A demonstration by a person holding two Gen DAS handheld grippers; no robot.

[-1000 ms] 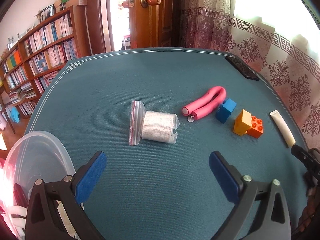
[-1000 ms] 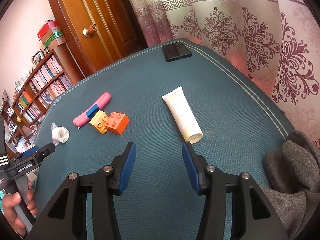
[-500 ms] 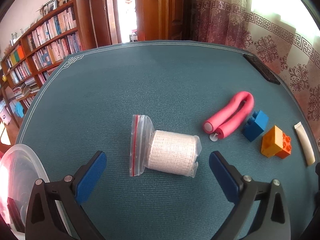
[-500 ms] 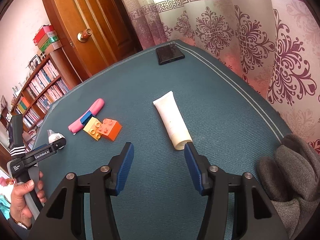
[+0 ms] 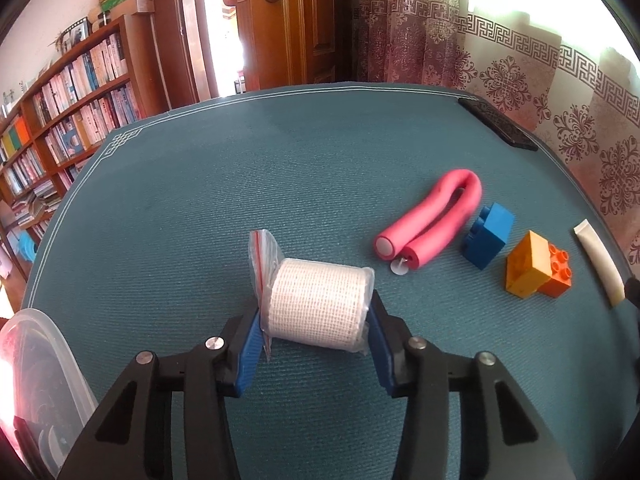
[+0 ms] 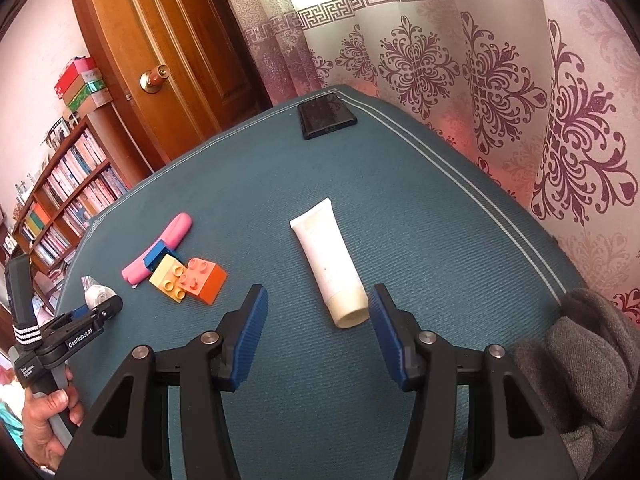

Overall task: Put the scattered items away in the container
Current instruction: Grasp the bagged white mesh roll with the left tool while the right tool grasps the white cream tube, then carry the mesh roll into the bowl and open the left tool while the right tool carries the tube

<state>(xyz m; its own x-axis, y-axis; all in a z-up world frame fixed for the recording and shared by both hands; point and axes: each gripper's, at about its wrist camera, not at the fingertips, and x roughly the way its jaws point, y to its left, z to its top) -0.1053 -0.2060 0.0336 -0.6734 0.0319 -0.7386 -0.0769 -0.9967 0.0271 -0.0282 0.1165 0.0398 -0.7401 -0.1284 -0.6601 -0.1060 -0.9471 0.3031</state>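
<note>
Bandage roll [image 5: 316, 304], bagged in clear plastic, lying on its side squarely between the blue pads of the left gripper [image 5: 316, 332]; jaws narrowed onto both flat ends, so gripped, or within a hair of it. Long axis running left to right, straight across the jaw line, which suits an end-to-end squeeze. Loose zip flap of the bag sticking up at the left pad, possibly pinched along with the roll. Clear container [image 5: 36, 376] low at the left edge of the left wrist view, close beside this gripper: a short carry leftward, by the look of it.

Right gripper [image 6: 316, 316] parked with jaws spread wide, holding nothing. White tube [image 6: 330, 264] just ahead, cap end [image 6: 351, 314] nearest and lying in the gap toward the right pad, body running away roughly along the fingers' direction; likely calls for a clamp across its width. Right hand plainly the nearer one for it.

Further out: orange and yellow blocks [image 6: 188, 280], blue block [image 5: 488, 236] against the bent pink foam roller [image 5: 436, 224], all well apart from the container. Farthest, black phone [image 6: 326, 116] near the table's [image 6: 420, 184] edge.
</note>
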